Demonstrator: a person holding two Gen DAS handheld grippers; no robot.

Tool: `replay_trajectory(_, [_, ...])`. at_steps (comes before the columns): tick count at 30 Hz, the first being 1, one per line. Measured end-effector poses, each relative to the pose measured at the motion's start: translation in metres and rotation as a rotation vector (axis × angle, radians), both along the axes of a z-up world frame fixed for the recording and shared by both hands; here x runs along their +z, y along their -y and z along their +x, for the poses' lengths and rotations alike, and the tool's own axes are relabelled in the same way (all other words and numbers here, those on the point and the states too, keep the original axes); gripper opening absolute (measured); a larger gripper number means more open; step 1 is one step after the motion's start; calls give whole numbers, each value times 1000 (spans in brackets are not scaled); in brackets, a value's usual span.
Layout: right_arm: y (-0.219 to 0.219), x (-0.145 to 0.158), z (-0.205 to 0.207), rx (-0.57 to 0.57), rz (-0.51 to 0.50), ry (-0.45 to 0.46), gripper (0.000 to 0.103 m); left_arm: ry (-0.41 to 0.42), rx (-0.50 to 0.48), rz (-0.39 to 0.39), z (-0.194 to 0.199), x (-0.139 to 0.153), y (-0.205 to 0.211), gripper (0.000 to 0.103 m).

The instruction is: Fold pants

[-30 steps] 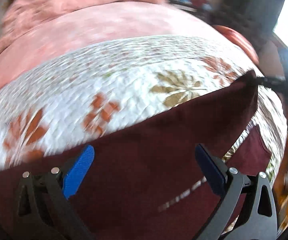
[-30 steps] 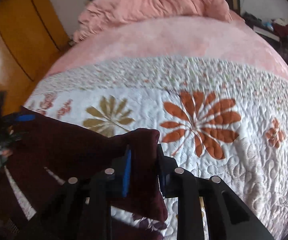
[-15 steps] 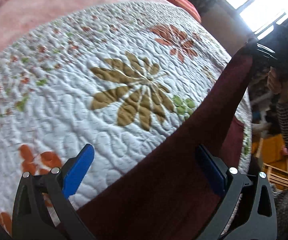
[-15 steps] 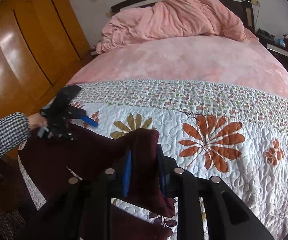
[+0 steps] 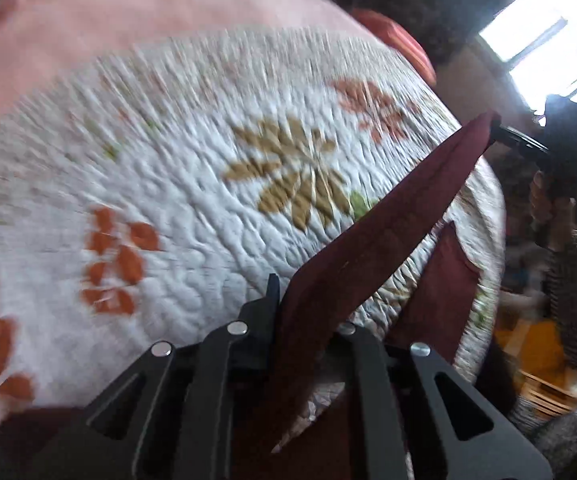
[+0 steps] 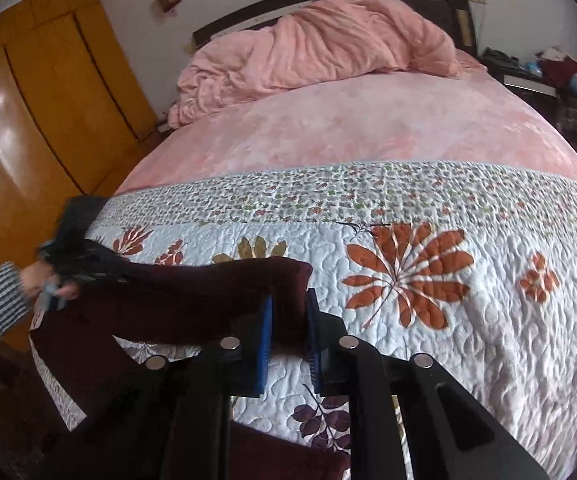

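Dark maroon pants lie across the near edge of a floral quilt on a bed. My left gripper is shut on an edge of the fabric, which runs taut up and to the right to my right gripper, held by a hand. In the right wrist view my right gripper has its blue pads pressed on a fold of the pants, and its jaws are closing further. The lifted band of cloth reaches left to my left gripper, held by a hand in a striped sleeve.
A heaped pink duvet lies at the headboard, with a pink sheet below it. A wooden wardrobe stands to the left of the bed. A cluttered nightstand is at the far right. A bright window is beyond the bed.
My left gripper went from wide open over the pants to shut on their edge. The right gripper rose a little with its fold, and the cloth now hangs stretched between the two.
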State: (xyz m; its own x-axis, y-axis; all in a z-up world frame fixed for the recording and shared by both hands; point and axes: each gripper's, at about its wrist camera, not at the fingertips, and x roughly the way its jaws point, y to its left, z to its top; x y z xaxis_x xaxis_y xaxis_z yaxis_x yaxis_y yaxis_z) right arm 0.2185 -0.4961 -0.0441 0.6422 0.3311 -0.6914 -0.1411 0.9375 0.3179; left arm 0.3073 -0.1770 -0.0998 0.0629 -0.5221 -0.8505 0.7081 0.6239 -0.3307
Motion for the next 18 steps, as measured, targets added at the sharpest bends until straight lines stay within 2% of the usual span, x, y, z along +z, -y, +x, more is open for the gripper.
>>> replay_trajectory(1, [-1,-4,-6,-12,15,5,15,66,10,29,-15,10,1,10])
replay_trajectory(2, [-2,-6,-11,-19,11,8,15,172,9,87,-41,25,1,10])
replay_trajectory(5, [-13,-24,-37,-19,-22,-2,15,326,7,230,-102,33,2,10])
replay_trajectory(7, [-20,-43,-55,-21,-41,-47,15,345,8,275,-131,24,-4,10])
replay_trajectory(9, [-26,-65,-74,-28,-39,-98,15,372,-8,331,-163,1,-3,11])
replay_trajectory(11, [-27,-83,-89,-39,-22,-145,15,372,-20,378,-179,-23,-3,11])
replay_trajectory(13, [-28,-93,-101,-48,-13,-173,15,383,-10,391,-186,-35,-2,12])
replay_trajectory(15, [-28,-90,-107,-56,-5,-166,15,393,27,377,-188,-32,-5,12])
replay_trajectory(18, [-23,-64,-121,-76,-3,-97,15,392,99,313,-188,-11,-4,11])
